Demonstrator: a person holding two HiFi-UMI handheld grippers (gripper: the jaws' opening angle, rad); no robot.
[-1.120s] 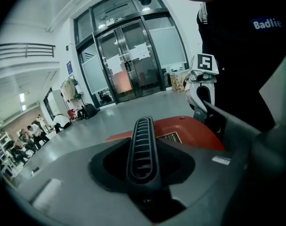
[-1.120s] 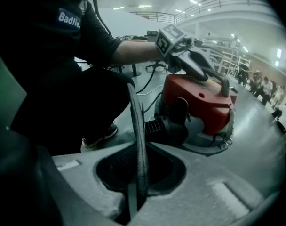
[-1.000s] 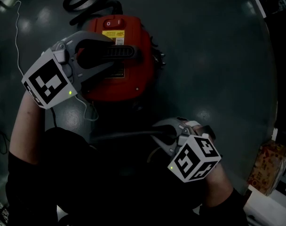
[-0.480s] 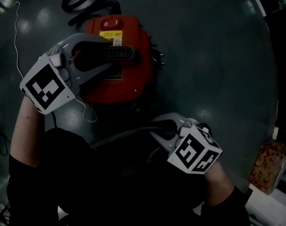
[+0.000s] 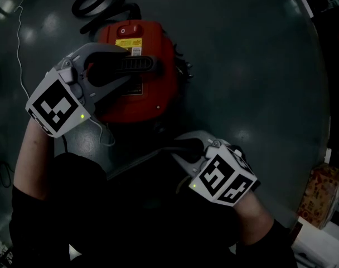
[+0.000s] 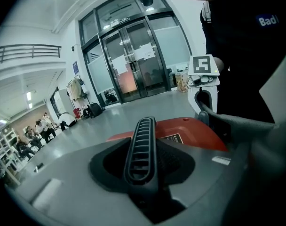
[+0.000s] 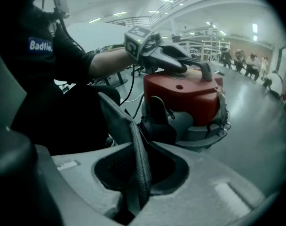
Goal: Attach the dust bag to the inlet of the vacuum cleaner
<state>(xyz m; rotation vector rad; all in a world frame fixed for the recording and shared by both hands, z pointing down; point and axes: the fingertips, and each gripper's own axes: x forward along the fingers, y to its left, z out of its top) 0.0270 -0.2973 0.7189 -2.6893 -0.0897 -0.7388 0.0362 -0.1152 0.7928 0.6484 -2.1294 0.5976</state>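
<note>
A red vacuum cleaner (image 5: 161, 80) stands on the grey floor, its black handle (image 5: 141, 65) across the top. My left gripper (image 5: 130, 63) is shut on that handle, which the left gripper view shows as a ribbed bar (image 6: 140, 149) between the jaws. Below the vacuum, my right gripper (image 5: 178, 151) has the edge of the grey dust bag (image 5: 141, 162) between its jaws, which are opening. In the right gripper view the bag's fabric (image 7: 122, 124) rises out of the jaws, just short of the black inlet (image 7: 158, 121) low on the vacuum (image 7: 180, 95).
A coiled black hose (image 5: 97, 1) lies behind the vacuum and a thin white cable (image 5: 19, 49) runs along the left. A cardboard box (image 5: 320, 197) sits at the right edge. My dark-clothed lap (image 5: 102, 216) fills the near side. People (image 7: 246, 62) stand far off.
My right gripper has rolled and edged slightly left, still with the bag's edge between its jaws. The left gripper stays on the handle.
</note>
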